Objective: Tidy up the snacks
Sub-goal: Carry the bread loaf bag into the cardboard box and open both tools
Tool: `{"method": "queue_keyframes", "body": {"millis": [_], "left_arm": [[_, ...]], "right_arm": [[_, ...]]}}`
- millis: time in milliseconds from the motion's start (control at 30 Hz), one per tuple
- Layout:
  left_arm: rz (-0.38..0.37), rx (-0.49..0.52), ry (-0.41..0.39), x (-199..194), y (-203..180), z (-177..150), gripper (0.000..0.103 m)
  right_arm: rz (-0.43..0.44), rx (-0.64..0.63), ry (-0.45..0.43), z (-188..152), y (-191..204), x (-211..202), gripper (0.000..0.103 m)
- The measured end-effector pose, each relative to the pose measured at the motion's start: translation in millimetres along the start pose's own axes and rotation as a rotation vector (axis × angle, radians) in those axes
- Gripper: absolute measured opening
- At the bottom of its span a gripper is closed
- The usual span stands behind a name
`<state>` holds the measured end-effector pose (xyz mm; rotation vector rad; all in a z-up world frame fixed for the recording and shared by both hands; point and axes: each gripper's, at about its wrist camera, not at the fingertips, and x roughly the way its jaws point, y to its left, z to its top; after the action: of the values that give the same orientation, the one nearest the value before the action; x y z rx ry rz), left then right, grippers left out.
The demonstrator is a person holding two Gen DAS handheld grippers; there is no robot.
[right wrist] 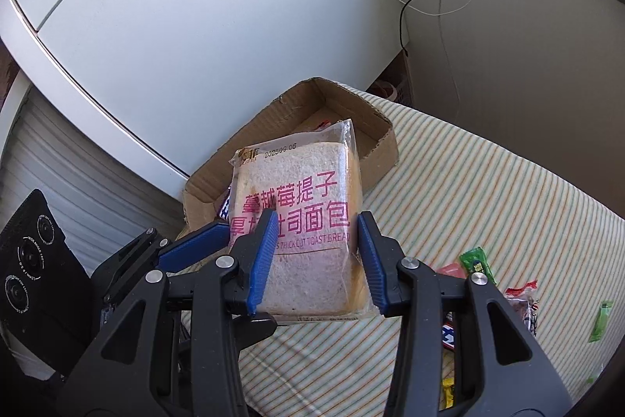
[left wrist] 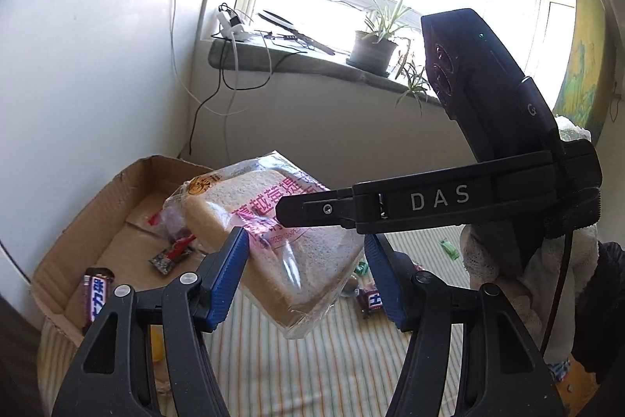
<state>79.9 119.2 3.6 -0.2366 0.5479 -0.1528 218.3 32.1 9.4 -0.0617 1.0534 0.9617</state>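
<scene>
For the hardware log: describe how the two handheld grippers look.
Both the left gripper and the right gripper have matte black plastic arms with silver pivot bolts and ribbed blue finger pads. The right gripper's side reads "DAS" in white; a black cable trails from it, and a white knitted glove covers the hand.

We see both grippers w/ black plastic frames, triangular cut-outs in the arms and silver round screws at the pivots. Left gripper (left wrist: 306, 276) has ribbed blue finger pads (left wrist: 230, 274); right gripper (right wrist: 318, 260) has the same blue pads (right wrist: 262, 260). Seen from the left cam, the right one's arm reads "DAS" in white, w/ a small screw near the tip, a black camera block w/ two round lenses, a tiny green LED and a black cable.
</scene>
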Motion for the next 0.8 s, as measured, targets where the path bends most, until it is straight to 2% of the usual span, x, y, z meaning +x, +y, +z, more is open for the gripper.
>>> {"method": "queue_keyframes", "body": {"millis": [33,67,100,167,233,300,467,567,667,800], "left_arm": [[-0.042,-0.003,0.012,-1.3,2.4,0.4,0.041],[-0.042,0.001,0.019,-1.4,2.3,0.2,0.042],[0.023,0.033,0.014,-0.3,0.2,-1.1,0.043],[0.134,0.091,0.017,10.0,3.0,-4.8,0.043],[0.207,0.063,0.025,13.9,20.0,-9.8,0.041],[0.181,0.003,0.027,5.1,39.3,-15.3,0.041],[0.209,-0.024,0.01,-16.7,60.9,-23.8,0.041],[0.232,-0.009,0.015,-16.4,67.5,-22.7,0.041],[0.235,-0.022,0.029,-15.1,72.8,-24.4,0.041],[0.166,-0.021,0.075,0.9,70.0,-21.2,0.046]], "right_arm": [[0.024,-0.014,0.011,1.5,5.3,5.1,0.036],[0.088,-0.022,0.036,2.7,13.7,12.8,0.024],[0.1,-0.029,0.052,4.3,23.6,19.6,0.009],[-0.041,-0.064,0.008,11.0,41.6,28.2,0.009],[-0.018,-0.062,0.008,18.1,48.5,41.0,0.009],[-0.021,-0.054,-0.003,20.0,50.9,47.2,0.009],[-0.01,-0.043,0.006,19.3,48.5,51.2,0.01],[-0.018,-0.035,-0.003,21.6,45.5,47.8,0.015],[-0.045,-0.05,-0.019,19.5,44.2,37.1,0.026],[-0.092,-0.057,-0.063,15.1,40.1,19.5,0.052]]}}
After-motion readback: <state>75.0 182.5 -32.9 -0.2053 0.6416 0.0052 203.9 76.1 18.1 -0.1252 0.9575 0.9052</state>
